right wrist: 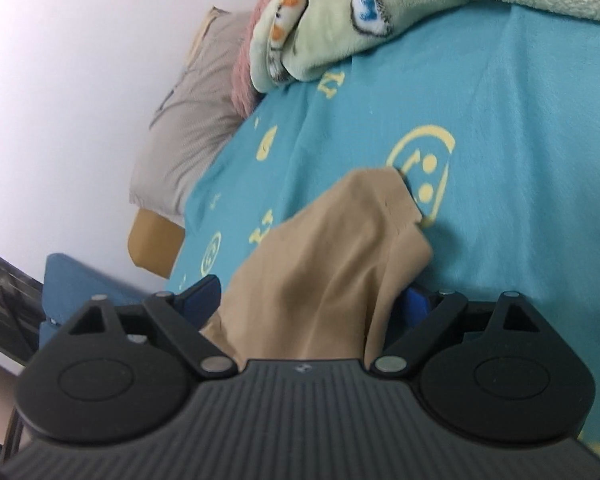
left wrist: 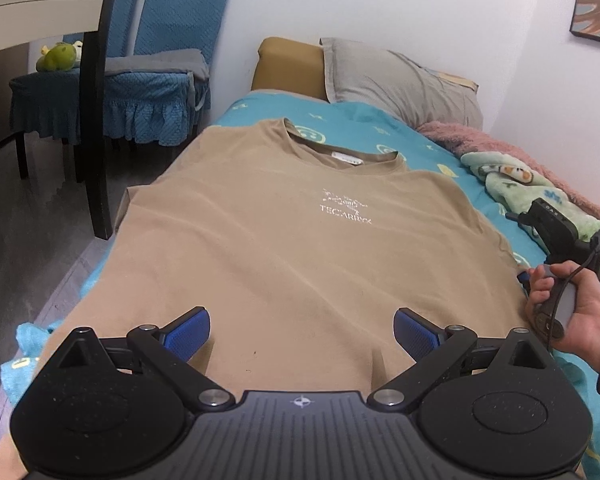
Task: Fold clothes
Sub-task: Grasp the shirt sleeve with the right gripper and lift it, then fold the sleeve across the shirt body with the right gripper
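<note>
A tan T-shirt [left wrist: 284,240] with a white chest logo lies flat, face up, on the blue bed sheet [left wrist: 420,140]. My left gripper [left wrist: 302,332] is open, its blue pads [left wrist: 188,334] just above the shirt's lower part. My right gripper [left wrist: 548,236] is held by a hand at the shirt's right edge. In the right wrist view the right gripper [right wrist: 312,300] is open, with the shirt's sleeve [right wrist: 340,256] lying bunched between its jaws over the sheet [right wrist: 520,120].
A grey pillow [left wrist: 400,80] and a tan cushion [left wrist: 288,66] lie at the head of the bed. A green patterned blanket [left wrist: 512,184] and a pink one [left wrist: 500,144] lie along the right. Blue-covered chairs [left wrist: 148,72] and a dark table leg [left wrist: 96,128] stand left.
</note>
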Tool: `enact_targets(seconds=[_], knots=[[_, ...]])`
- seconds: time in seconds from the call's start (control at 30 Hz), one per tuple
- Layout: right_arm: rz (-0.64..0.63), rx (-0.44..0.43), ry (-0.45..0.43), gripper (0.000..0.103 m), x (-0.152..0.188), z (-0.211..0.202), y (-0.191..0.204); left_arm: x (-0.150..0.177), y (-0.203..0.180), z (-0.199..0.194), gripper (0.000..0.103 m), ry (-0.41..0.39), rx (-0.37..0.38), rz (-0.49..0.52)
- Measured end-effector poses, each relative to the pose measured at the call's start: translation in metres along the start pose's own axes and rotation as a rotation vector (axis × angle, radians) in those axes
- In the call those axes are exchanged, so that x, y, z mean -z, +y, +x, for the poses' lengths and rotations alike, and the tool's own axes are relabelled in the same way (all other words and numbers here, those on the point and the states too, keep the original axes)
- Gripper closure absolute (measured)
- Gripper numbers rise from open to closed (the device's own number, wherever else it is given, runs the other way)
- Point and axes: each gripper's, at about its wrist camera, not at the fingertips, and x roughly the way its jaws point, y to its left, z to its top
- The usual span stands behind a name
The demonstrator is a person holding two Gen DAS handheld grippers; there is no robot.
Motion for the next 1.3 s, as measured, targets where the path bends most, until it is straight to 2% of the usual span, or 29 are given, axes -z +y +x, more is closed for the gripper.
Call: enact_targets(seconds=[0.27, 0.3, 0.33, 0.37, 0.43, 0.47, 0.5, 0.53, 0.67, 0.8, 0.87, 0.93, 1.1, 1.3], knots=[[-0.025, -0.040, -0.048, 0.011, -0.012, 0.019, -0.010, 0.003, -0.003, 0.008, 0.003, 0.012, 0.000, 0.001], [-0.030, -0.035, -0.040, 0.016, -0.015, 0.022, -0.008, 0.002, -0.003, 0.008, 0.003, 0.012, -0.001, -0.004], [-0.041, -0.029, -0.029, 0.024, -0.018, 0.026, -0.006, 0.002, -0.003, 0.008, 0.003, 0.011, -0.001, -0.008], [-0.056, -0.014, -0.012, 0.035, -0.020, 0.031, -0.004, 0.002, -0.003, 0.008, 0.003, 0.010, -0.001, -0.012], [-0.114, 0.043, 0.018, 0.048, -0.023, 0.040, 0.006, 0.000, -0.002, 0.008, 0.003, 0.006, -0.001, -0.022], [-0.156, 0.066, 0.032, 0.065, -0.024, 0.044, 0.014, 0.000, -0.001, 0.007, 0.003, 0.002, 0.000, -0.027], [-0.201, 0.089, 0.044, 0.089, -0.025, 0.047, 0.024, -0.001, -0.001, 0.006, 0.003, -0.001, 0.001, -0.033], [-0.250, 0.104, 0.049, 0.094, -0.024, 0.048, 0.035, -0.002, 0.000, 0.005, 0.003, -0.006, 0.003, -0.038], [-0.478, 0.102, -0.031, 0.095, -0.018, 0.029, 0.092, -0.008, 0.002, -0.005, 0.003, -0.046, -0.005, -0.034], [-0.712, 0.135, -0.107, 0.095, -0.002, 0.009, 0.156, -0.020, -0.002, -0.024, 0.003, -0.130, -0.099, 0.058], [-0.841, 0.157, -0.140, 0.095, 0.017, 0.000, 0.187, -0.024, 0.003, -0.032, 0.003, -0.153, -0.116, 0.046], [-0.911, 0.160, -0.155, 0.095, 0.038, -0.003, 0.212, -0.028, 0.011, -0.038, 0.003, -0.151, -0.126, 0.010], [-1.054, 0.128, -0.117, 0.095, 0.111, 0.008, 0.260, -0.037, 0.046, -0.045, 0.003, -0.114, -0.162, -0.117], [-1.212, 0.132, 0.017, 0.095, 0.207, 0.060, 0.265, -0.039, 0.082, -0.049, 0.003, -0.077, -0.207, -0.187]])
